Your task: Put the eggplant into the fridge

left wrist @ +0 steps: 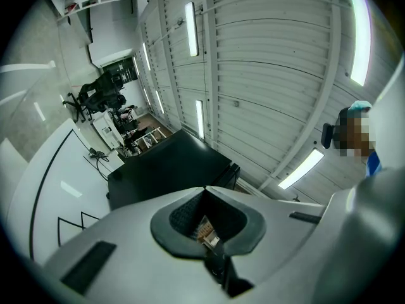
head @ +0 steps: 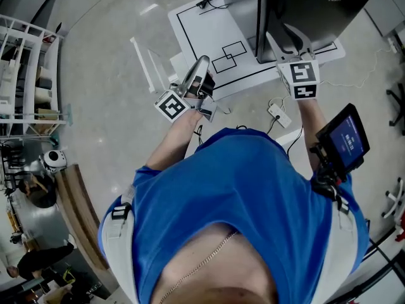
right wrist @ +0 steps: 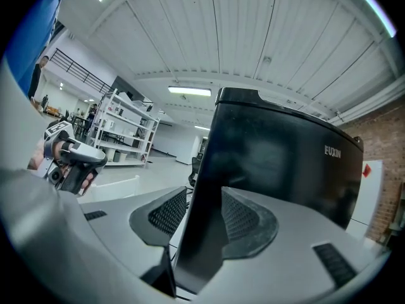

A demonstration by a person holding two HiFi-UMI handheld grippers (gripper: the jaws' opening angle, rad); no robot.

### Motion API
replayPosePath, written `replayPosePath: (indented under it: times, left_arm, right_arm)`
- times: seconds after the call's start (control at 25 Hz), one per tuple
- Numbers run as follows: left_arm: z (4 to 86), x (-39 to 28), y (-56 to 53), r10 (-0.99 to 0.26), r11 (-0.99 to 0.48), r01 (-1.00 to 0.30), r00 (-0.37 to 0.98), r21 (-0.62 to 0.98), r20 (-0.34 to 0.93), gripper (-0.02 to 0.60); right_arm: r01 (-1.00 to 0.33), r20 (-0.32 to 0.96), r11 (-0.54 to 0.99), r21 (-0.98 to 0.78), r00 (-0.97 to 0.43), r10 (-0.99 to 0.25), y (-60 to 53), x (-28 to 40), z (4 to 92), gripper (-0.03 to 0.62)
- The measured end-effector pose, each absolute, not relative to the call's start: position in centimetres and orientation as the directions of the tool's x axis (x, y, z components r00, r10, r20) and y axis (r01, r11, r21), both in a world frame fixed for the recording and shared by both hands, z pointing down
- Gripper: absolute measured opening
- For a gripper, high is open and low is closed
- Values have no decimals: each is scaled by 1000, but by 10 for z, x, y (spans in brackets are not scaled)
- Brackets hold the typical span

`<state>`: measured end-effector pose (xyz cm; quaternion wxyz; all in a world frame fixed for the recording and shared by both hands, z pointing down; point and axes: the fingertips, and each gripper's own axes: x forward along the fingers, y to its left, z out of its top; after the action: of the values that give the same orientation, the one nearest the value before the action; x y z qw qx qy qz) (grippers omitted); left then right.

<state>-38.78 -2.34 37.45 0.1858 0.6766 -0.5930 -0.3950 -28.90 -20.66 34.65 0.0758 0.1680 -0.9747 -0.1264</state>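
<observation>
Grey workshop floor spreads around a white mat (head: pixel 209 30) marked with black lines, with white shelving (head: pixel 25 75) off to the left, and the black fridge (head: pixel 316 5) stands at the mat's far right end. Right tongs (head: pixel 290 40) are clamped on the edge of the fridge door (right wrist: pixel 278 163), the dark panel standing upright between the two pads. Left tongs (head: pixel 201 65), held to the left of the fridge above the mat, are closed tip to tip with nothing in them.
</observation>
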Motion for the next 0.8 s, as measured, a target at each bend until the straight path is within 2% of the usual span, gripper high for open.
replayPosePath:
  times: [0.32, 0.68, 0.8]
  left_arm:
    - [392, -379, -54, -956, -260, -628, 58, 734, -289, 8]
    - [392, -321, -48, -942, -335, -584, 184, 739, -281, 8]
    - [395, -300, -53, -937, -349, -573, 220, 741, -272, 8]
  right_arm:
    - [-358, 136, 907, 221, -910, -392, -216, -264, 370, 178]
    - [-460, 178, 874, 156, -857, -483, -174, -179, 382, 178]
    - [-489, 188, 863, 125, -843, -505, -167, -155, 388, 160]
